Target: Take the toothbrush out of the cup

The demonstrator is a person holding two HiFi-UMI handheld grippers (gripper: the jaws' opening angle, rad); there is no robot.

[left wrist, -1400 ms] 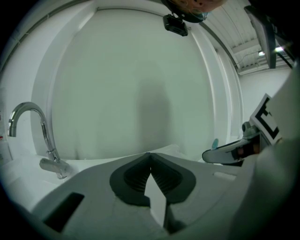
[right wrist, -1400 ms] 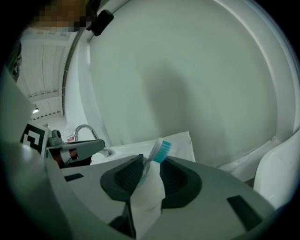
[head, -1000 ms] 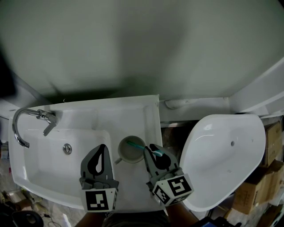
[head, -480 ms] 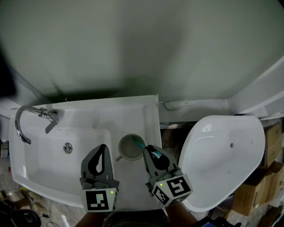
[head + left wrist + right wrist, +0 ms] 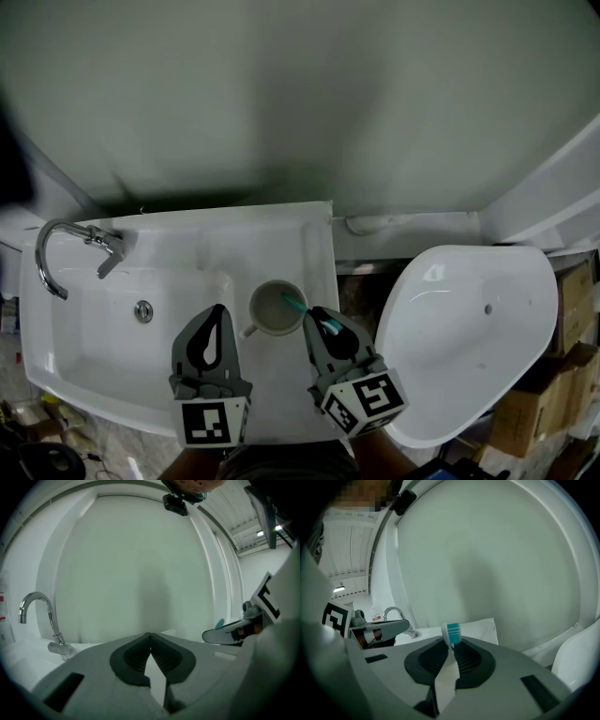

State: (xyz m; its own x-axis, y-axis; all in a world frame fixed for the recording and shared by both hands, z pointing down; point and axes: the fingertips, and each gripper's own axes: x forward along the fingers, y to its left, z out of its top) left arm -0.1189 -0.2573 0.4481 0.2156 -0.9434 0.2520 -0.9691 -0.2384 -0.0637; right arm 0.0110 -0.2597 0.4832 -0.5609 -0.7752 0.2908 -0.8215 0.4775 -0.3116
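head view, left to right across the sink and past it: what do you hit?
Faucet → drain → left gripper → cup → right gripper, jaws just closed onto the toothbrush → white oval basin → cardboard boxes.

Your left gripper (image 5: 217, 317) and your right gripper (image 5: 317, 319) have the same build: a pale grey body, two curved jaws lined with dark ridged pads (image 5: 133, 660), and at the back a white cube (image 5: 208, 422) with black square markers on its faces
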